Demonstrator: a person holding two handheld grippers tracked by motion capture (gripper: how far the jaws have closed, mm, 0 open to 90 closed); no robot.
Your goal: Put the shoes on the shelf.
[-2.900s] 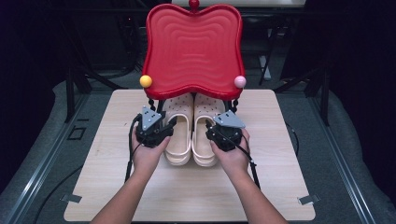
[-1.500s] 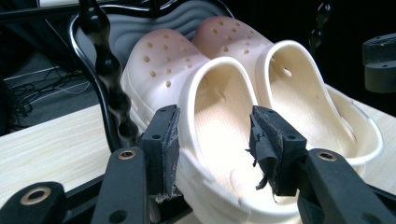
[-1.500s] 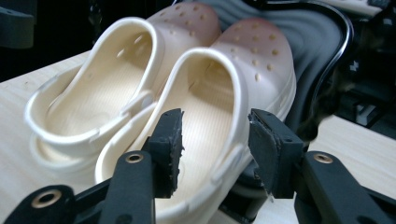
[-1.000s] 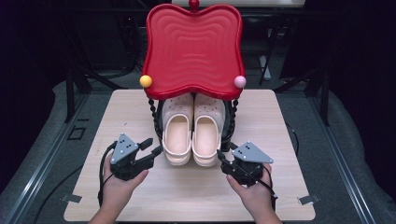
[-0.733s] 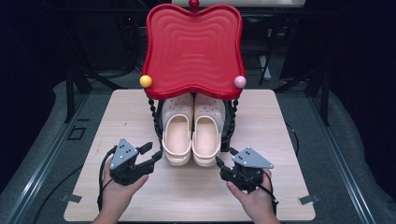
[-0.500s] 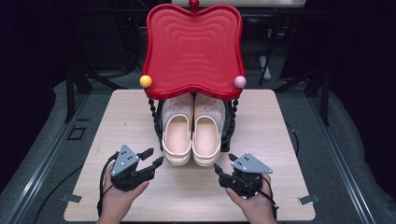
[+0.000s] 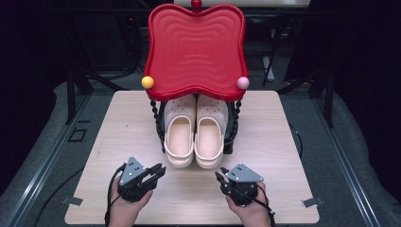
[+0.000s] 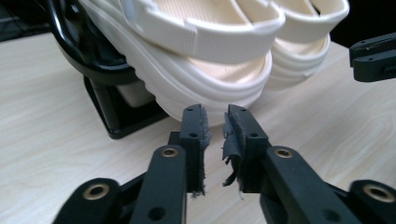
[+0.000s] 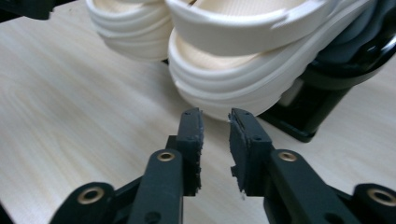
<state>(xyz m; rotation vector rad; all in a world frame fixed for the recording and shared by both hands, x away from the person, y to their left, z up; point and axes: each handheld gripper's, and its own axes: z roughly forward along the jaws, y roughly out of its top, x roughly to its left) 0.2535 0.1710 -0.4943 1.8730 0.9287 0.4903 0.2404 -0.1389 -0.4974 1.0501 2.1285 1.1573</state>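
Observation:
Two cream clogs stand side by side on a black rack (image 7: 231, 137) under a red tray-like top (image 7: 196, 47). The left clog (image 7: 179, 135) and right clog (image 7: 210, 133) point their heels toward me. My left gripper (image 7: 158, 171) sits on the table in front of the left clog, jaws slightly apart with nothing between them; the left gripper view has its tips (image 8: 215, 116) close before that clog's heel (image 8: 205, 70). My right gripper (image 7: 219, 177) is in front of the right clog, open and holding nothing, with its tips (image 9: 215, 119) near that heel (image 9: 243, 79).
The wooden table (image 7: 108, 142) has bare room left and right of the rack. A yellow ball (image 7: 147, 82) and a pink ball (image 7: 243, 82) mark the red top's front corners. Dark floor and metal frames surround the table.
Both grippers have let go of the clogs and drawn back toward the table's near edge. The clogs stay on the rack.

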